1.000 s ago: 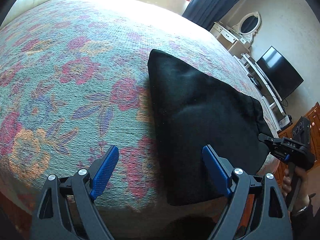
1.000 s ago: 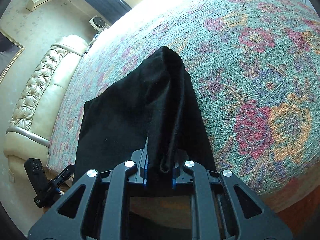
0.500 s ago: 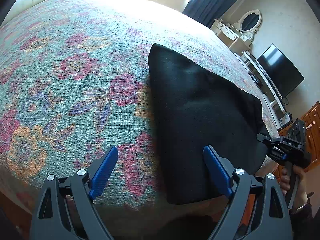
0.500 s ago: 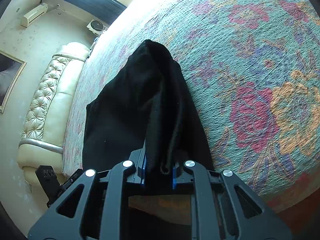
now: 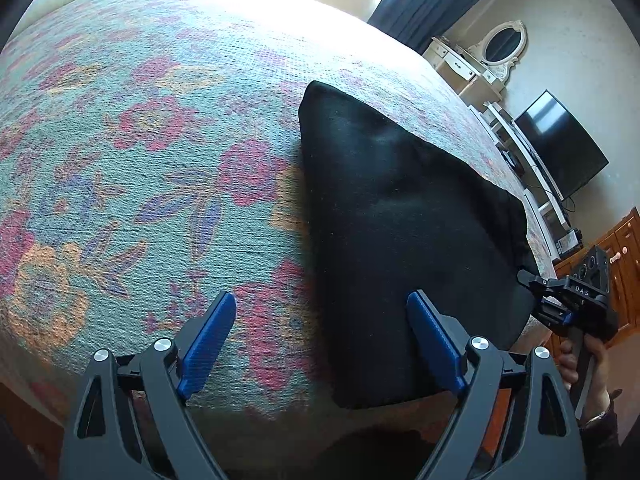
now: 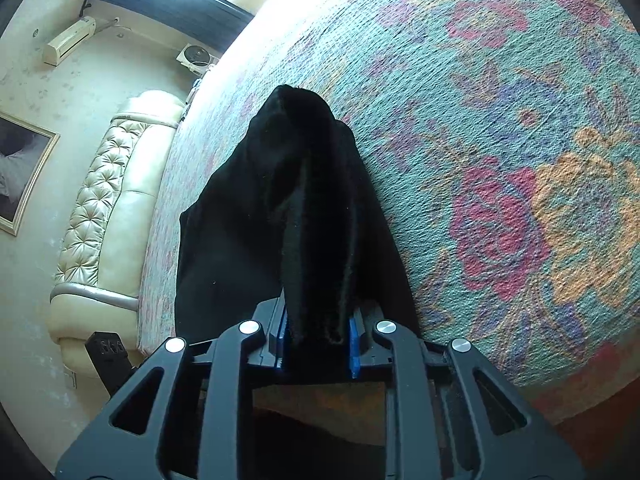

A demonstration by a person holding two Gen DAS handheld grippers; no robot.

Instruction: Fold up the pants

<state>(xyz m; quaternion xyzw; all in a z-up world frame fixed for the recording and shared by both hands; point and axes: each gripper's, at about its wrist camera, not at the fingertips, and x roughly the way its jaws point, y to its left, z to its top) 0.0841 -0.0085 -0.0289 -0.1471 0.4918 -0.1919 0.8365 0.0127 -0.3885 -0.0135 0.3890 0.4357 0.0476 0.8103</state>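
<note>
Black pants lie folded on the flowered bedspread, tapering towards the far side. My left gripper hangs open over the near edge of the bed, its right blue finger above the pants' near corner and nothing between the pads. At the pants' right corner my right gripper is held in a person's hand. In the right wrist view my right gripper holds a raised fold of the pants. Its jaws are opening, and the cloth still fills the gap between the blue pads.
A cream tufted headboard runs along the bed's far left in the right wrist view. A TV, a white dresser with an oval mirror and a wooden cabinet stand past the bed's right side.
The right gripper's pads have spread slightly around the cloth, and it has shifted forward and lower over the bed. The left gripper has stayed in place, open.
</note>
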